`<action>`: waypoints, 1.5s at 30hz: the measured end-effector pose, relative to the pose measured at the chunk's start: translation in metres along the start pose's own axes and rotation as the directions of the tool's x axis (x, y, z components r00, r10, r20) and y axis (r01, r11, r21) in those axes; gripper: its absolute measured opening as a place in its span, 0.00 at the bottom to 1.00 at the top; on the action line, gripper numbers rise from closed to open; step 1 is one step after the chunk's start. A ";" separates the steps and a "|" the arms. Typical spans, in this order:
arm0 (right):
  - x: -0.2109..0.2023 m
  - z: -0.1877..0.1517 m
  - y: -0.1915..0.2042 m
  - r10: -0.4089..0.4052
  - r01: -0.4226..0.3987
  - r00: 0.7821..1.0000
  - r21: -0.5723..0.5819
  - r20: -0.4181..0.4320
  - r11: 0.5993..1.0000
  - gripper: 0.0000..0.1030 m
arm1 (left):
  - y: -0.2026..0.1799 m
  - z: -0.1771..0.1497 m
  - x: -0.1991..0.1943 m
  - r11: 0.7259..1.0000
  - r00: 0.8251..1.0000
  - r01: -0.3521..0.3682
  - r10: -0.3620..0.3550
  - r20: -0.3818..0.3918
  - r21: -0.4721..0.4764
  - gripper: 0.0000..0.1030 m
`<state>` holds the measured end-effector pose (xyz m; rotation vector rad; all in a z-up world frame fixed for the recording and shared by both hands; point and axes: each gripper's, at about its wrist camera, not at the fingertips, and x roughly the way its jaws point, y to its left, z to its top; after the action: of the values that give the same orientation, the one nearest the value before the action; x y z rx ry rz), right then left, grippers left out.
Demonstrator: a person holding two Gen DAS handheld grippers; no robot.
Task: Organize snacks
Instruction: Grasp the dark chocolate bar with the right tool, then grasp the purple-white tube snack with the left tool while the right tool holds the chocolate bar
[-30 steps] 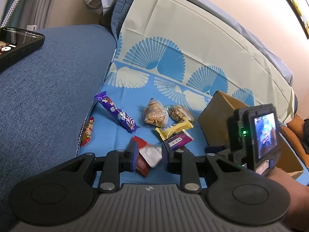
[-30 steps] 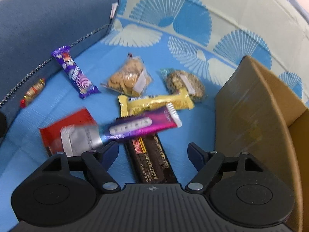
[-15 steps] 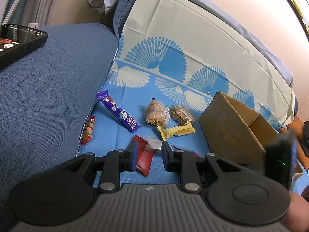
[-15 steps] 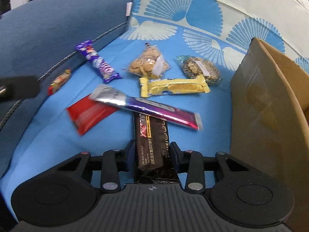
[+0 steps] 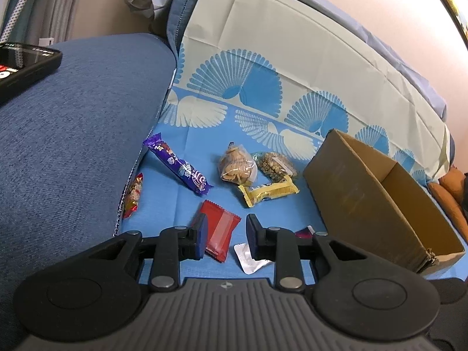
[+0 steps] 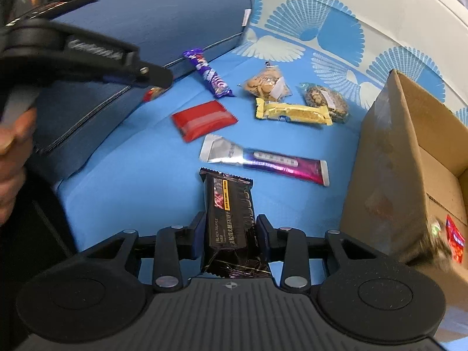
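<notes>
Blue sofa cloth [image 6: 122, 181] carries scattered snacks. Right hand-held gripper [image 6: 231, 234] clamps black bar [image 6: 231, 213], long axis pointing forward; cardboard box [image 6: 409, 152] just to its right. Left hand-held gripper [image 5: 225, 235] narrow, empty, over red pack [image 5: 220, 234].

Black rectangular foil snack bar wrapper [image 6: 231, 213]: "BLACK TRUFFLE HAM", white print; remaining characters on it illegible.

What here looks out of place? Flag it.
A small red snack lies wedged in the seam beside the blue sofa cushion, apart from the other snacks on the cloth. The right claw grips the black bar.
</notes>
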<state>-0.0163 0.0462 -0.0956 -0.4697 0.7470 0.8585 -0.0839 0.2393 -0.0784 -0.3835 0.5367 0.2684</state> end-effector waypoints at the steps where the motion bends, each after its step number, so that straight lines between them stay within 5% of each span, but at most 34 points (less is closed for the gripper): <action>1: -0.002 -0.004 0.000 0.003 -0.003 1.000 -0.002 0.001 1.000 0.37 | -0.001 0.000 0.001 1.000 1.000 -0.003 0.003 -0.005 0.008 0.31; 9: -0.004 -0.049 -0.013 0.007 -0.011 0.999 0.116 0.038 0.993 0.37 | -0.013 -0.002 0.008 0.997 0.998 -0.028 0.031 -0.045 0.077 0.33; 14: -0.006 -0.051 -0.020 0.014 -0.023 0.998 0.157 0.060 0.987 0.45 | -0.021 -0.004 0.015 0.991 0.996 -0.051 0.060 -0.067 0.122 0.35; 34: 0.000 -0.064 -0.032 -0.006 -0.001 0.999 0.190 0.035 0.982 0.40 | -0.036 -0.010 0.025 0.972 0.989 -0.084 0.109 -0.104 0.222 0.37; 43: 0.004 -0.064 -0.031 -0.007 0.001 1.000 0.184 0.031 0.983 0.40 | -0.042 -0.009 0.031 0.967 0.984 -0.025 0.068 -0.162 0.255 0.48; 45: 0.004 -0.064 -0.031 -0.006 0.000 1.000 0.189 0.031 0.982 0.40 | -0.048 -0.010 0.035 0.959 0.981 0.013 0.043 -0.191 0.283 0.62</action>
<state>-0.0147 -0.0110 -0.1378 -0.2876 0.7904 0.7822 -0.0433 0.1975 -0.0914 -0.1266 0.7610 0.1659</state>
